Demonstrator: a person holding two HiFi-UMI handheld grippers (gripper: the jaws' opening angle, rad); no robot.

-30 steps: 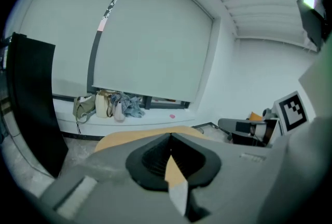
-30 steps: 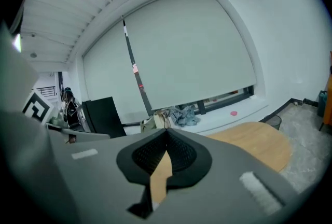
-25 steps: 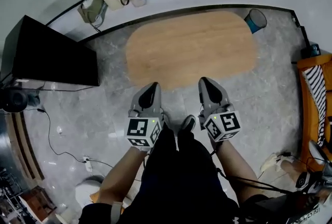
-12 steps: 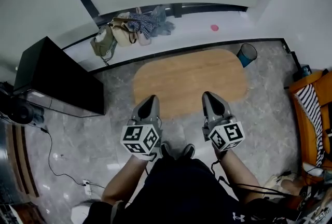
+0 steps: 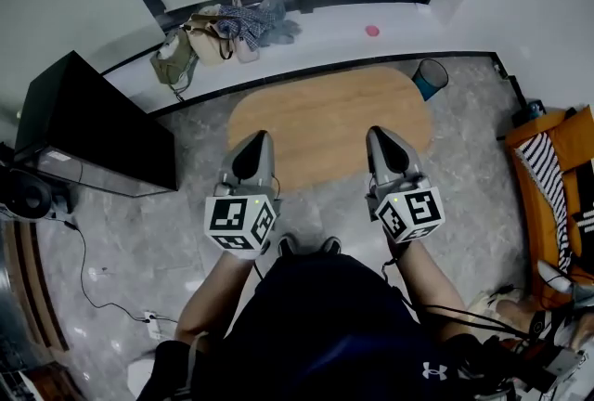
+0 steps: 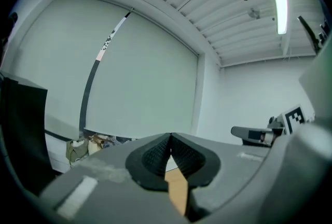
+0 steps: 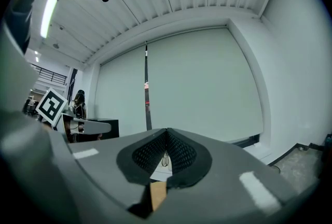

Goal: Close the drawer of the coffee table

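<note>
Both risen, left gripper (image 5: 257,138), right gripper (image 5: 377,132), coffee table (image 5: 327,116) below

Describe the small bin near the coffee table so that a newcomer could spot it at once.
Find the oval wooden coffee table on the grey floor. Beside its far right end, near the white ledge, stands the bin. It is the only teal, open-topped round container there.

coffee table (image 5: 329,116): drawer hidden | orange furniture (image 5: 557,122): cut off at right edge
</note>
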